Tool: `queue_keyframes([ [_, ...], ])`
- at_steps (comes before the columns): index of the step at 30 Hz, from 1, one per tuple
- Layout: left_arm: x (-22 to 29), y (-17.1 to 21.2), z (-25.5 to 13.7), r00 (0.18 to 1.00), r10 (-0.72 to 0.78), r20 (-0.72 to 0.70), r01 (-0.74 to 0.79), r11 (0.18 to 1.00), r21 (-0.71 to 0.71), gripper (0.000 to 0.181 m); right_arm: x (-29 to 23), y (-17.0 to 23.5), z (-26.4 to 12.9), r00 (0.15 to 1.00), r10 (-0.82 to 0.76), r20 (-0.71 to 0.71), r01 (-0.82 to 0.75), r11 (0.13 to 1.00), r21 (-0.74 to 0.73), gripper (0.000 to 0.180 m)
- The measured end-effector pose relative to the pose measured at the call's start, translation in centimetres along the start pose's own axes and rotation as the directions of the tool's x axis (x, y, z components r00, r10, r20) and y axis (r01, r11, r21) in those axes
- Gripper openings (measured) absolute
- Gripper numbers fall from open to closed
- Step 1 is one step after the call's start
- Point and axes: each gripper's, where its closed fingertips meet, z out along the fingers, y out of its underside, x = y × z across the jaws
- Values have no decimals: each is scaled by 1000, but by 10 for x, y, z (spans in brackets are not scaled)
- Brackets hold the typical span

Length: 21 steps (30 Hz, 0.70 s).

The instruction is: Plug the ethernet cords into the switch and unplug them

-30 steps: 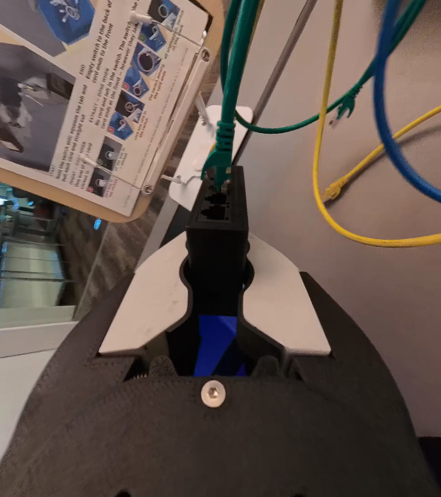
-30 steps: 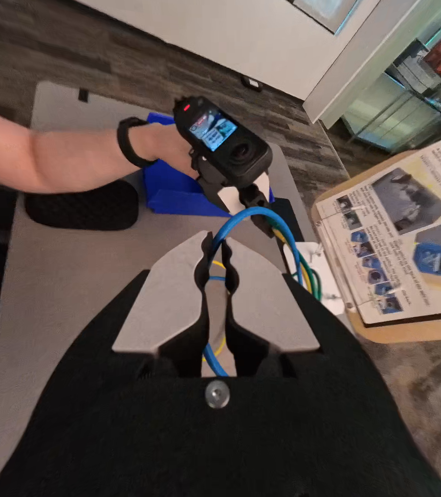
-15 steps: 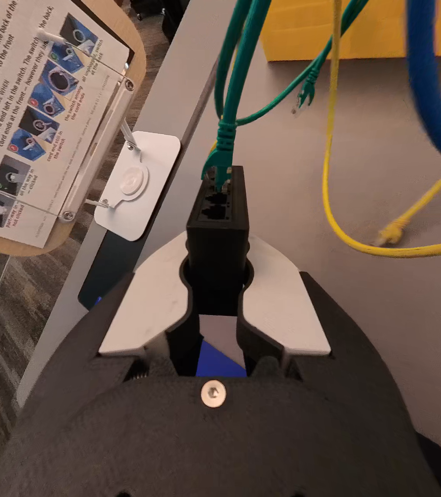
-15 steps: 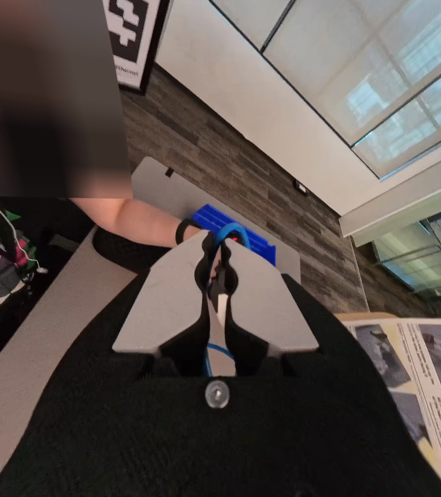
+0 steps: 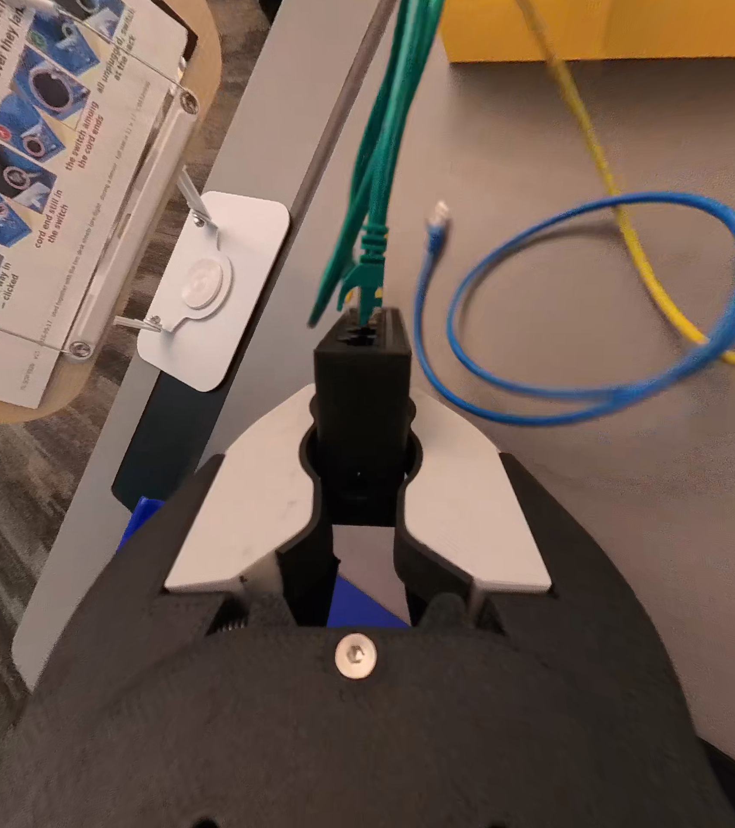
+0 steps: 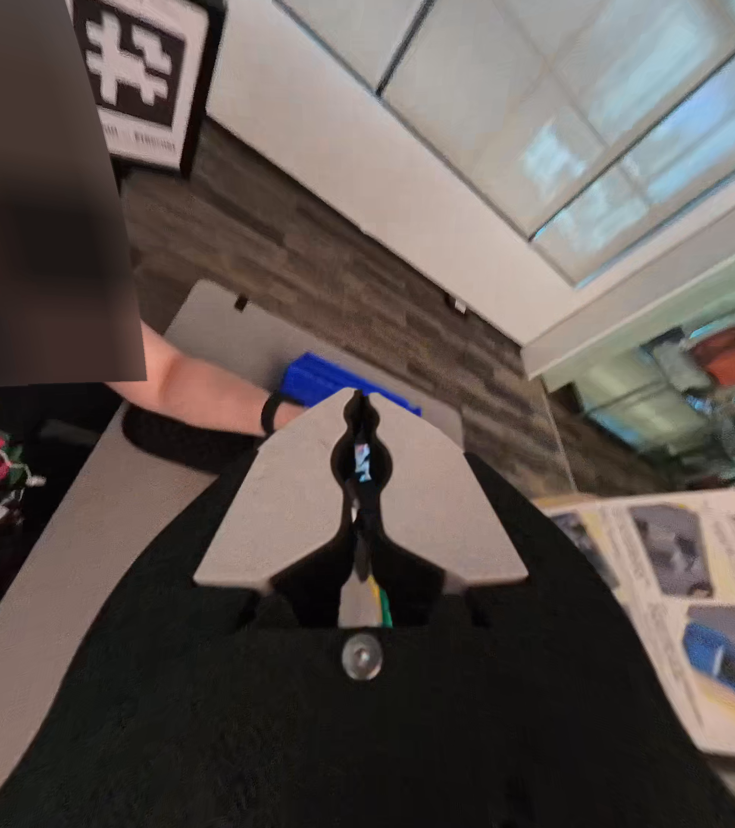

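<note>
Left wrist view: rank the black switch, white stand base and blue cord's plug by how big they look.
1. White stand base and black switch: look alike, and the switch is nearer, so unranked.
2. Blue cord's plug, smallest.

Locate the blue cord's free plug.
Left wrist view: the blue cord's plug lies unplugged on the grey table, just right of the green cord and the switch.
</note>
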Motion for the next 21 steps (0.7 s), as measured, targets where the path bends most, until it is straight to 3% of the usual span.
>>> queue_keyframes([
  [4, -5, 0, -1, 999, -35, 3, 35, 999, 17, 29, -46, 114, 36, 995, 92, -43, -102, 910, -402, 0],
  [6, -8, 2, -5, 999, -35, 13, 35, 999, 19, 29, -76, 167, 49, 989, 125, -83, -150, 850, -505, 5],
  [10, -10, -1, -12, 998, -58, -5, 58, 997, 44, 29, -123, 267, 71, 945, 262, -194, -325, 712, -623, 38],
  [13, -11, 2, -12, 999, -43, 6, 43, 999, 33, 29, -143, 309, 112, 944, 286, -162, -324, 724, -610, 50],
  [15, -10, 3, -12, 999, -33, 11, 33, 999, 23, 29, -144, 349, 127, 959, 238, -153, -275, 664, -695, 50],
  [21, -12, 2, -12, 1000, -15, 25, 14, 1000, 22, 29, -150, 425, 137, 855, 480, -195, -405, 385, -829, 44],
])
